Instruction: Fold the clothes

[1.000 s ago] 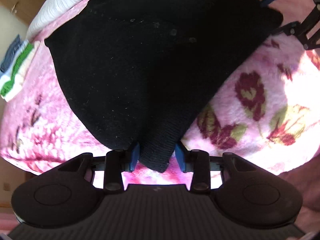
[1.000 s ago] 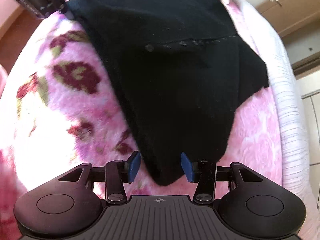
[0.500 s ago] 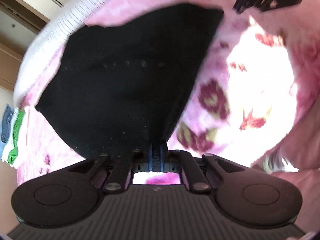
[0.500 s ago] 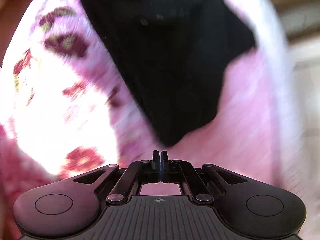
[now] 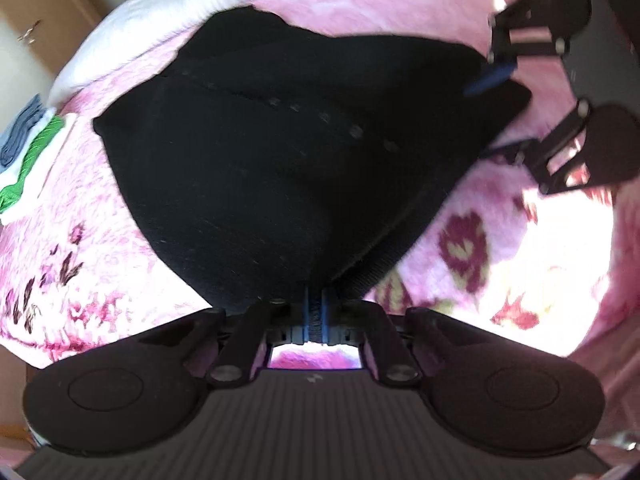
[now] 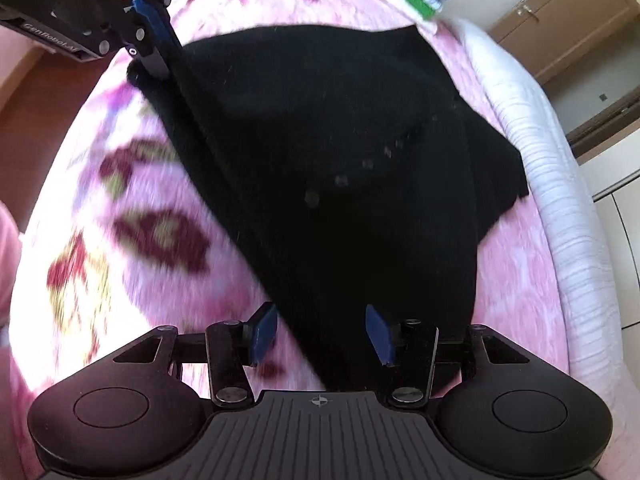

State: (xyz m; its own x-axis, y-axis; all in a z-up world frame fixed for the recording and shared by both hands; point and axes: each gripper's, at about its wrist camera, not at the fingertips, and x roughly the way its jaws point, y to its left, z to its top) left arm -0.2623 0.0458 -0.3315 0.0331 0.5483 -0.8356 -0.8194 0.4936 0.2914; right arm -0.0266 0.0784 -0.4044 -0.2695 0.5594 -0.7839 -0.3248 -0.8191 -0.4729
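Black garment (image 5: 280,168) fills mid-frame on the pink floral blanket (image 5: 500,248), partly doubled over. Left gripper (image 5: 316,312) pinches its near corner (likely to carry a fold); right gripper (image 6: 322,332) straddles another corner, fingers spread wide.

Your two cameras look down from close, facing each other across the same black garment (image 5: 280,168) (image 6: 340,152).
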